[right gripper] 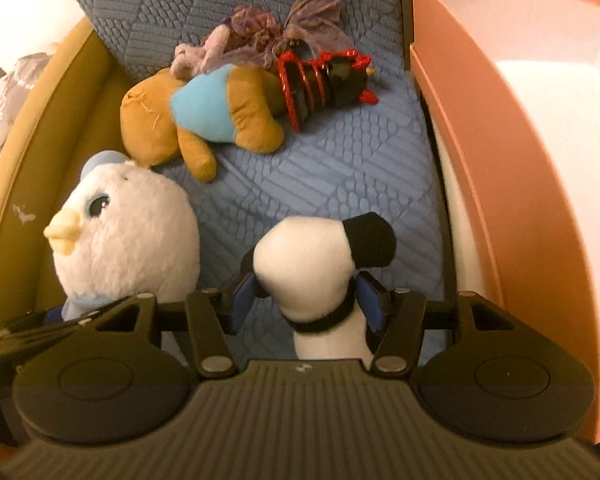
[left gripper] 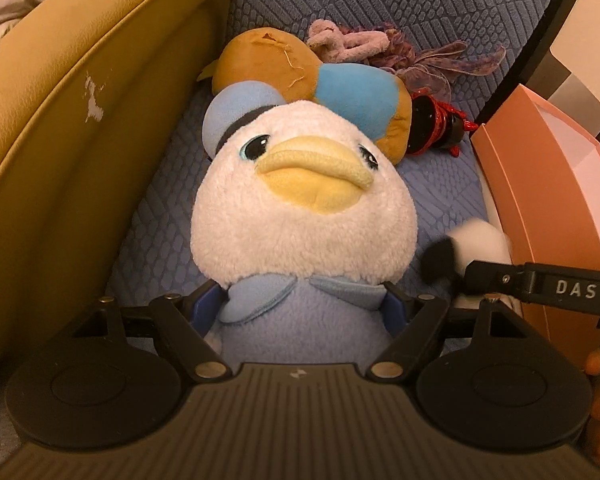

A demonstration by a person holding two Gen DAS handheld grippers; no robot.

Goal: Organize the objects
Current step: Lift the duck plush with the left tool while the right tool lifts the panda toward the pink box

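over the blue quilted chair seat [right gripper: 320, 184], my left fingers [left gripper: 306, 304] pinch the fluffy white duck plush [left gripper: 304, 216] at its soft neck and my right fingers [right gripper: 306, 300] squeeze the small black-and-white plush [right gripper: 312, 264] there too, both light, squashy, likely slip-free.

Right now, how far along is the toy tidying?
Hardly begun: the part of the pink box that shows looks empty. In hand: the left gripper clamps the duck by its body, and the right gripper grips the black-and-white plush at the neck. Left on the blue cushion: the brown bear, the purple doll and the red-and-black toy.
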